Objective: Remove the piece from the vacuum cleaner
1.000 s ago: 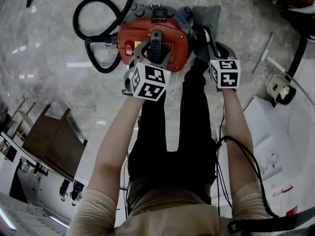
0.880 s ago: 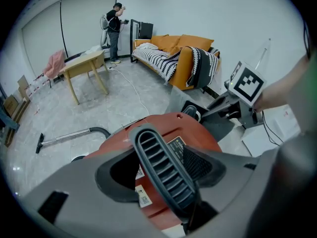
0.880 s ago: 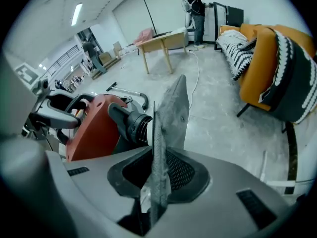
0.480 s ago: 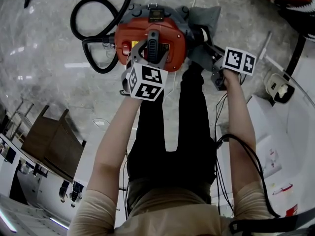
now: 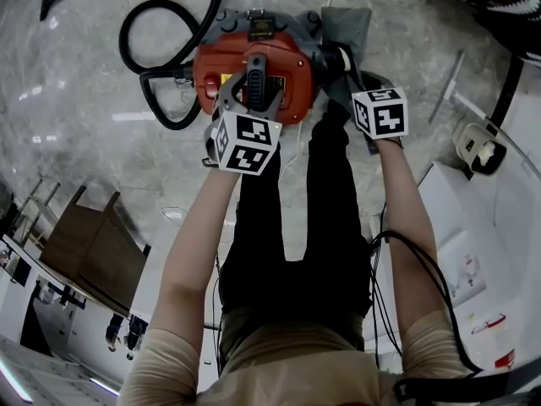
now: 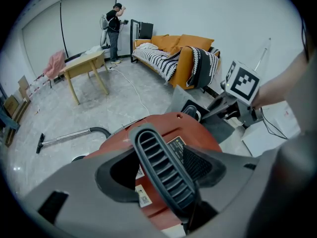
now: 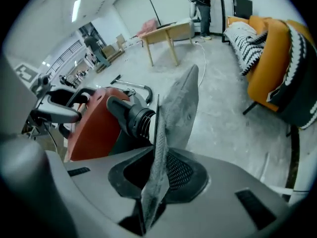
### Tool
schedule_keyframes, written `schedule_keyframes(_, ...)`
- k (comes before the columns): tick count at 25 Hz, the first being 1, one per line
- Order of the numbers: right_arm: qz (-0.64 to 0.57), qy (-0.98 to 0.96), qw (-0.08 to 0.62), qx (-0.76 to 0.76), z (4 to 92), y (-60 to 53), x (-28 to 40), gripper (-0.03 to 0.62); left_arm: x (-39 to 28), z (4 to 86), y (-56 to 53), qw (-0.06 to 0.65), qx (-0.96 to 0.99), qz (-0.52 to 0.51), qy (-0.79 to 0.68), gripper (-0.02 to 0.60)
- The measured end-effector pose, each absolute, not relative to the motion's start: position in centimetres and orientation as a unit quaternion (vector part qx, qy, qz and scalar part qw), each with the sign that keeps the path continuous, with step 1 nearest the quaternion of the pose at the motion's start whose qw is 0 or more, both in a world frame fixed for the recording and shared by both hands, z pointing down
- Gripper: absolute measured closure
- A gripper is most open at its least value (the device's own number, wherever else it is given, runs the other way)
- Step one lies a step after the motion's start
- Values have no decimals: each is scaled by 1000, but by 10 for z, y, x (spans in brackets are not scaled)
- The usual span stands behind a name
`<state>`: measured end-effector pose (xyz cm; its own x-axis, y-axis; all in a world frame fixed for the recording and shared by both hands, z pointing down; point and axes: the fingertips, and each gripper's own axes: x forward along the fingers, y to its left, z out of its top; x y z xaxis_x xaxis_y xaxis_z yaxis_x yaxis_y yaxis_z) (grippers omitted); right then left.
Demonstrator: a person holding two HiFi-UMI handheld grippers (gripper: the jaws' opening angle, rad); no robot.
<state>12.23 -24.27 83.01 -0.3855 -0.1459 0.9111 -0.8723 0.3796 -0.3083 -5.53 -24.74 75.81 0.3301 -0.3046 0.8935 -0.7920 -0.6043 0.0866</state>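
The right gripper (image 7: 151,192), jaws just closing, pinches the thin edge of the grey bag (image 7: 178,103) ahead. The left gripper (image 6: 167,182) clamps the vacuum cleaner (image 5: 292,66) handle (image 6: 151,148). A hard pull could tear the bag or let it slip.

Bright, even light; floor (image 5: 84,117) glare; fisheye warp w/ dark corners.

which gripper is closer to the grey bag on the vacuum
Right. The right gripper, jaws just closing, pinches the grey bag; the left gripper clamps the carry handle atop the red vacuum, apart from it.
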Motion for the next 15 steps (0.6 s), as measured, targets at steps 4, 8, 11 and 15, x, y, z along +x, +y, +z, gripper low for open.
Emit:
schedule_keyframes(4, 340, -734, 462, 363, 833, -241, 123, 536, -55, 759, -248, 267, 770, 457, -355, 302)
schedule_keyframes(8, 287, -746, 477, 365, 838, -240, 123, 551, -56, 759, -248, 267, 772, 455, -356, 302)
schedule_keyframes(11, 304, -740, 471, 371, 840, -239, 123, 556, -56, 759, -248, 267, 772, 454, -356, 302)
schedule_keyframes(15, 310, -741, 469, 368, 841, -239, 124, 557, -55, 759, -248, 268, 771, 455, -356, 302)
